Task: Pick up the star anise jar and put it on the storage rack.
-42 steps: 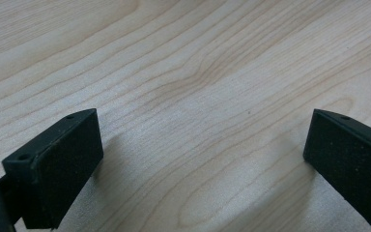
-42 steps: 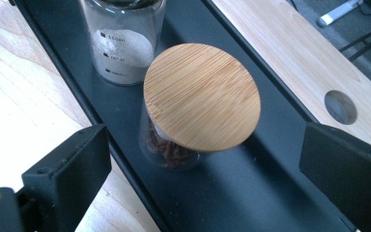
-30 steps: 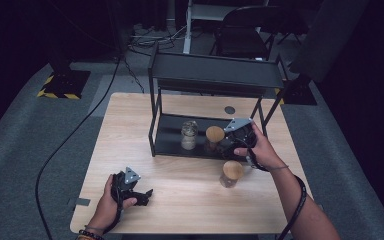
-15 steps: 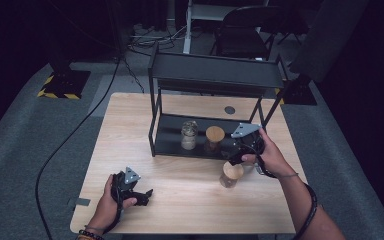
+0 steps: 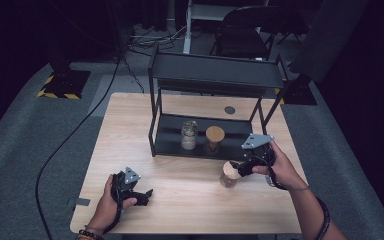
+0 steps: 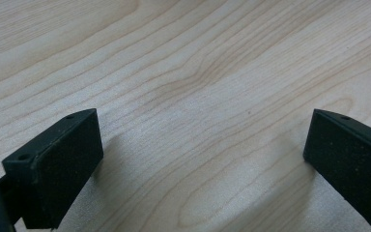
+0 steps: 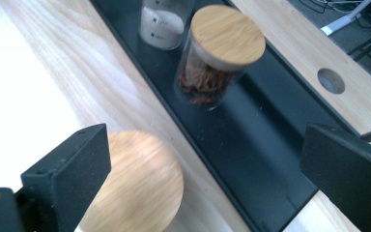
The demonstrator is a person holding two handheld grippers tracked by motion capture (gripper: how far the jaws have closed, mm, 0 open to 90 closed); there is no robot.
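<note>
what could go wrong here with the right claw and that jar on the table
The right claw is open, with the wood-lidded jar beside one jaw rather than centred; closing now may nudge or tip it. The jar stands close to the black shelf's lower tray, so a sideways push could knock it against the edge.

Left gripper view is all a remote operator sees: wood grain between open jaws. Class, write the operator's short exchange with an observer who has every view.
Operator: Where is the right gripper?
Observer: The right gripper is open, beside a wooden-lidded jar standing on the table.
Operator: What's on the rack?
Observer: Its lower shelf holds a brown-filled jar and a white-filled jar.
</note>
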